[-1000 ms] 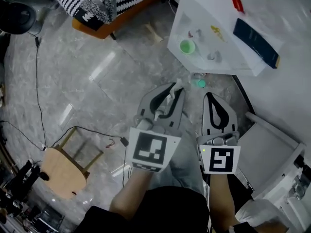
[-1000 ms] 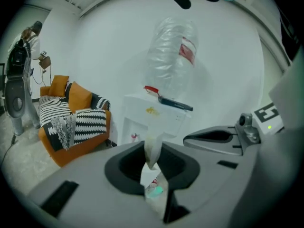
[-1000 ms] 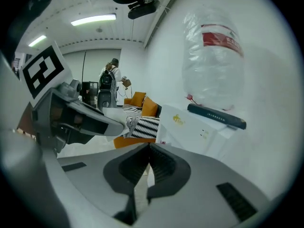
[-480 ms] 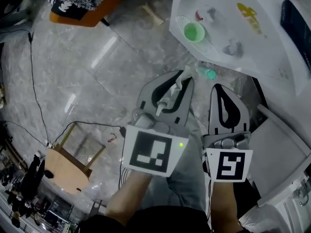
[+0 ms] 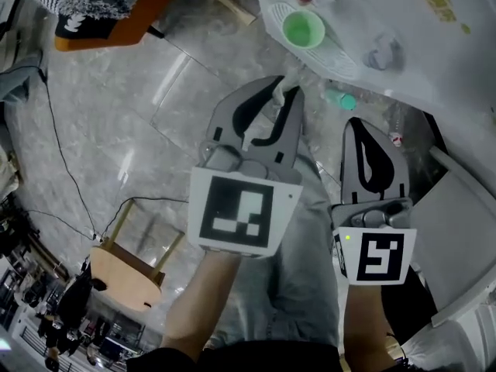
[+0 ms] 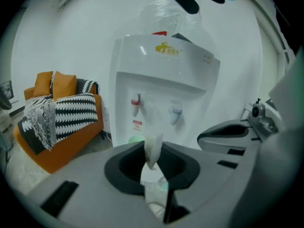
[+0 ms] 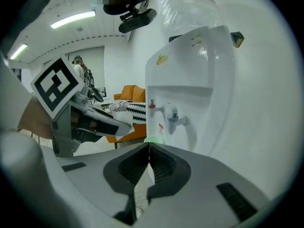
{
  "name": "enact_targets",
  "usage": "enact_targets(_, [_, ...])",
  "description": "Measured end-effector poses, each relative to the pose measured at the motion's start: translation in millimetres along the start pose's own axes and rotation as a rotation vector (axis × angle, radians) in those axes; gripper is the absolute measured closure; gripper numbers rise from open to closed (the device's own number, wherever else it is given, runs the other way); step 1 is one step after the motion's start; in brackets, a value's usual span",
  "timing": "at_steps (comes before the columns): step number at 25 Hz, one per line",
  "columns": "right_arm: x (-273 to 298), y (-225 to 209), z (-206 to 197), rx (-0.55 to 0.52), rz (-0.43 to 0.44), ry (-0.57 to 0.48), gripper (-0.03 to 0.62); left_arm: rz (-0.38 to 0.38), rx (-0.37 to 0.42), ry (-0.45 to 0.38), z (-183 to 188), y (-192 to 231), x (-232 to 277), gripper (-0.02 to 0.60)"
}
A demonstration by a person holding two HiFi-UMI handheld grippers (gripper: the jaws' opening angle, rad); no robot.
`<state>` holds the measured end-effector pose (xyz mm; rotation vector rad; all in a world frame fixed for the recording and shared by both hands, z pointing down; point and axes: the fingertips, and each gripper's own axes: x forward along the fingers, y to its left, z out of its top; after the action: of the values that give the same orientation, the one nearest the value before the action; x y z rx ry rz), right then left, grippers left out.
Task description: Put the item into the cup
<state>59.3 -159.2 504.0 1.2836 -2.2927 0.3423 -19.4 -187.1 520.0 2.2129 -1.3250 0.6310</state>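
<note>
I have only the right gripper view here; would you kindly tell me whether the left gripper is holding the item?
Observer: Yes. The left gripper is shut on a pale packet that sticks up between its jaws.
Operator: Thank you. Where does the cup stand?
Observer: In the head view, the green cup stands upright on the dispenser's drip tray, ahead of that gripper's tips and apart from them.
Operator: Is anything in it?
Observer: From above I see nothing inside it.

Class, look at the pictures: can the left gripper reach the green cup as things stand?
Probably yes: the left gripper, shut on a white packet, points toward the green cup on the dispenser tray, with nothing visible between them.
</note>
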Motion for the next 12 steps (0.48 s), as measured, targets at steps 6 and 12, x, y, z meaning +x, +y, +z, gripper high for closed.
enact_targets(6, [9.9, 2.3, 4.6, 0.035, -0.008, -0.014, 0.583, -0.06, 0.104, -0.008, 1.1, 14.0, 34.7, 0.512])
enact_targets(12, [9.5, -0.2, 2.9, 0.066, -0.008, -0.013, 0.583, -0.072, 0.172, 0.001, 8.7, 18.8, 68.9, 0.512])
